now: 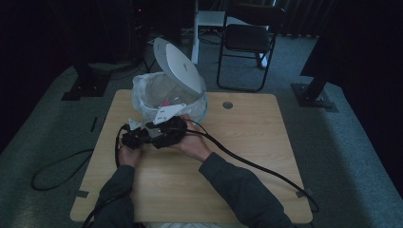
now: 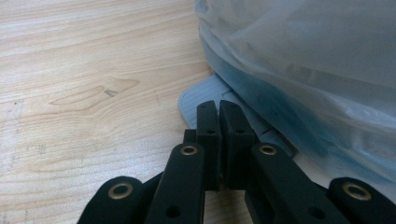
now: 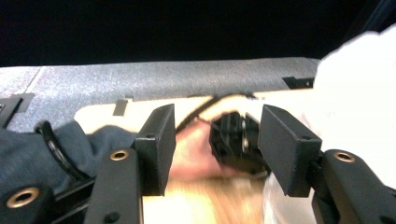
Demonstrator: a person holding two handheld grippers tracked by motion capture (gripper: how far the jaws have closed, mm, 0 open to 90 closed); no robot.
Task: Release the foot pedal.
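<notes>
Our L gripper [image 2: 218, 109], jaws clenched w/ nothing between, tips on grey pedal [image 2: 201, 95] of lined bin [image 1: 168, 97] at table [image 1: 247, 137] back. R gripper [image 3: 215, 140] jaws apart, unloaded.

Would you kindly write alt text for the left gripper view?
The left gripper, black jaws together, rests its tips on the grey pedal at the foot of a bin lined with a translucent bag. Pale wooden table fills the left.

Your table [image 1: 247, 156] was pale matt wood-grain; the bin's liner bag [image 2: 308, 65] was thin, cloudy, crinkled plastic; its lid [image 1: 178, 66] smooth grey plastic.
</notes>
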